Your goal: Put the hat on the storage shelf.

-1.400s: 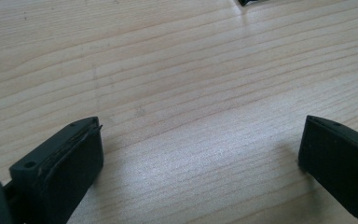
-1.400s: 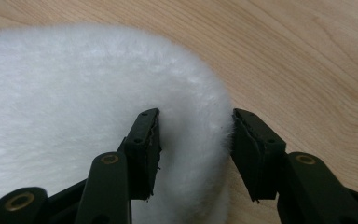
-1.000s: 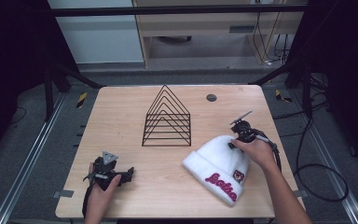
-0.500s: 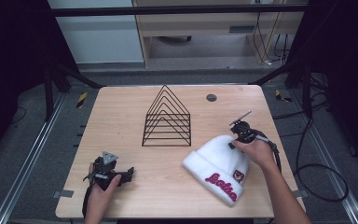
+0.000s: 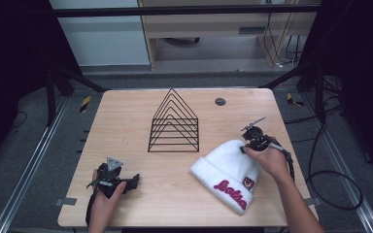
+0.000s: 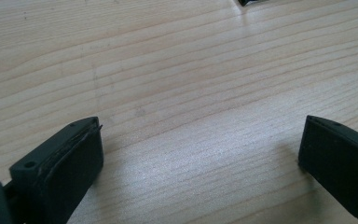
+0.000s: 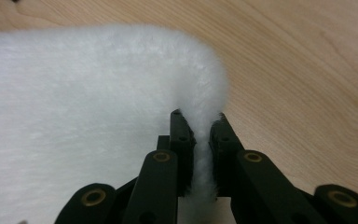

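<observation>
R gripper [image 7: 199, 126] just closed, pinching hat [image 5: 226, 167] edge fluff only; I expect slip on lift. L gripper [image 6: 200, 154] open, idle.

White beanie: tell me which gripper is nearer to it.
Right. The right gripper is clamped on the white beanie at its edge; the left gripper lies apart on the table, open.

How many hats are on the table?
1. The white fuzzy hat lies on the table near its front right corner, in front of the black wire rack. The right gripper pinches its edge.
</observation>
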